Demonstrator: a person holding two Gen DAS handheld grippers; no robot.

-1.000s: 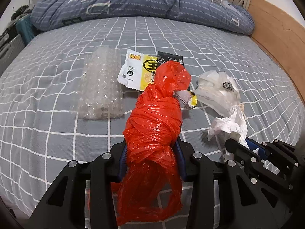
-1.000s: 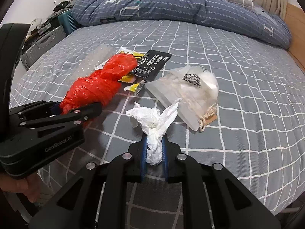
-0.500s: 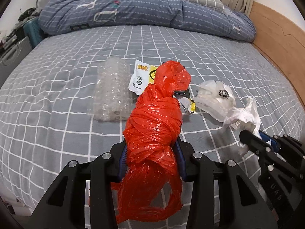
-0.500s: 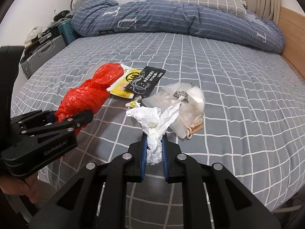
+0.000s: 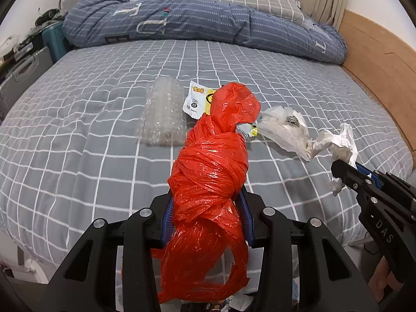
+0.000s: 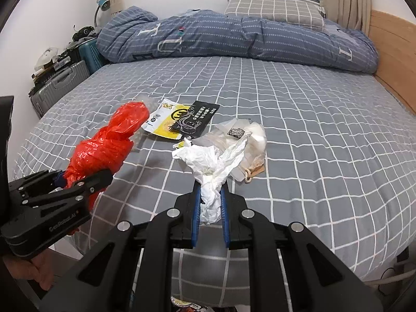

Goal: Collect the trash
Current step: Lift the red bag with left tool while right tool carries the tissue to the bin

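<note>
We hold a knotted orange-red plastic bag [image 5: 208, 171] pinched at its waist in the left gripper [image 5: 206, 215], jaws part open around its bulk, above the bed's near edge. The right gripper [image 6: 210, 205], nearly closed, clamps a crumpled white tissue [image 6: 208, 161]. The slick bag could slide out; its loose tail dangles. The thin tissue could tear. On the grey checked bedsheet [image 5: 78, 135] clear bubble wrap [image 5: 163, 114], a yellow-white snack wrapper [image 6: 166, 122], a black sachet [image 6: 200, 117] and a translucent white pouch [image 6: 247, 140] lie uncollected mid-bed.
</note>
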